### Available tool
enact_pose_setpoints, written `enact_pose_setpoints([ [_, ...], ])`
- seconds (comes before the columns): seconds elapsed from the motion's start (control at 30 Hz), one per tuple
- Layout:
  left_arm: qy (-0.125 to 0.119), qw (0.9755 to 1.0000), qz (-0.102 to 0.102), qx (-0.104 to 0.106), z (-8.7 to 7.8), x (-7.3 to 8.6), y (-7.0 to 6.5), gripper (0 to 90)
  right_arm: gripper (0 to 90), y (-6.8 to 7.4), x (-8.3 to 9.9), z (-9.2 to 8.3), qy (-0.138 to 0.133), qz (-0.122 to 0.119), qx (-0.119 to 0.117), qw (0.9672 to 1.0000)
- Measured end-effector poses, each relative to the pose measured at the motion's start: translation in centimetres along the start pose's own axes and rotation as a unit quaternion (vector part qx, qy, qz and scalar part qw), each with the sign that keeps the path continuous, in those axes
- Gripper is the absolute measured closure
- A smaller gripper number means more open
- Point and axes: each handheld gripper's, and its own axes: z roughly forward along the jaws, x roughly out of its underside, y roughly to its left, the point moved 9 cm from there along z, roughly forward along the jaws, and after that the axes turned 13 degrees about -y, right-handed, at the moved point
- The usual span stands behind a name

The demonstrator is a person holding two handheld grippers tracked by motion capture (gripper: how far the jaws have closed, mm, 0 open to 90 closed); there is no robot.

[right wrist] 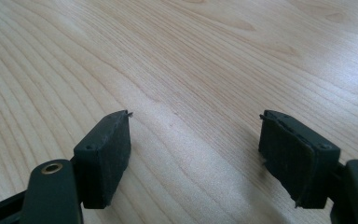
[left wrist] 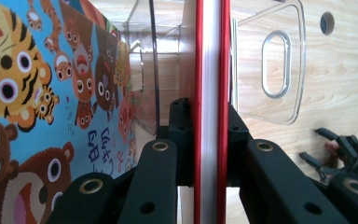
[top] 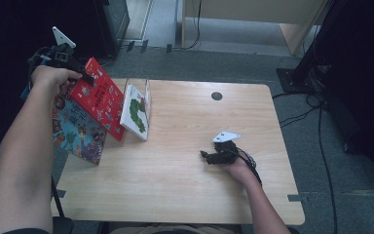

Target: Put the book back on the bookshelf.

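Left gripper view, red book (left wrist: 209, 93) clamped between left tongs (left wrist: 209, 140) (edge-on)

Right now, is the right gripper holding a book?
No, the right gripper rests with its jaws open over the bare wooden table, nothing between them.

- Table (top: 185, 185) is carrying a clear holder (top: 148, 95) at its far left corner, with one book (top: 136, 113) leaning inside it.
- A second book (top: 97, 97) is sitting clamped in the left gripper (top: 85, 78), hanging over the table's left edge, just left of the holder.
- A third book (top: 78, 131) is standing beneath and left of that one, past the left edge.
- Right gripper (top: 205, 156) is resting on the table toward the right edge, well apart from the holder, jaws spread.
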Motion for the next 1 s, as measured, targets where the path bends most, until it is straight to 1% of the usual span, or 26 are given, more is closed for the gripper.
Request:
enact_pose_setpoints([
  [0.17,-0.005,1.0,-0.004,0.006,-0.7,-0.3,0.1,80.2,25.1,0.0,0.0,0.0,0.0,0.0,0.0,1.0],
  [0.2,-0.008,0.9999,-0.005,0.006,-0.7,-0.4,0.2,80.3,25.1,0.0,0.0,0.0,0.0,0.0,0.0,1.0],
  [0.27,-0.007,0.9999,-0.005,0.005,-0.8,-0.3,0.3,80.2,25.1,0.0,0.0,0.0,0.0,0.0,0.0,1.0],
  [0.33,-0.009,0.9999,-0.002,0.006,-0.9,-0.4,0.2,80.2,25.1,0.0,0.0,0.0,0.0,0.0,0.0,1.0],
  [0.37,-0.01,0.9999,-0.005,0.007,-1.1,-0.4,0.3,80.2,25.1,0.0,0.0,0.0,0.0,-0.001,0.0,1.0],
  [0.47,-0.013,0.9999,-0.006,0.003,-1.4,-0.5,0.4,80.3,25.1,0.0,0.0,0.0,0.0,0.0,0.0,1.0],
  [0.53,-0.022,0.9997,-0.006,-0.005,-1.4,-0.7,0.5,80.3,25.1,0.0,0.0,0.0,0.0,0.0,0.0,1.0],
  [0.6,-0.028,0.9996,-0.004,-0.011,-1.1,-0.8,0.4,80.2,25.1,0.0,0.0,0.0,0.0,0.0,0.0,1.0],
  [0.7,-0.021,0.9997,0.0,-0.007,-0.4,-0.8,-0.1,80.2,25.1,0.0,0.0,0.0,0.0,0.0,0.0,1.0],
  [0.77,-0.021,0.9997,-0.004,-0.007,0.1,-0.8,-0.2,80.1,25.1,0.0,0.0,0.0,0.0,0.0,0.0,1.0],
  [0.83,-0.02,0.9998,0.001,-0.009,0.6,-0.8,-0.1,80.1,25.1,0.0,0.0,0.0,0.0,0.0,0.0,1.0],
  [0.97,-0.018,0.9998,-0.007,-0.009,1.6,-0.6,0.4,79.9,25.1,0.0,0.0,0.0,0.0,0.0,0.0,1.0],
  [1.0,-0.023,0.9997,-0.009,-0.007,1.7,-0.6,0.5,80.0,25.1,0.0,0.0,0.0,0.0,0.0,0.0,1.0],
])
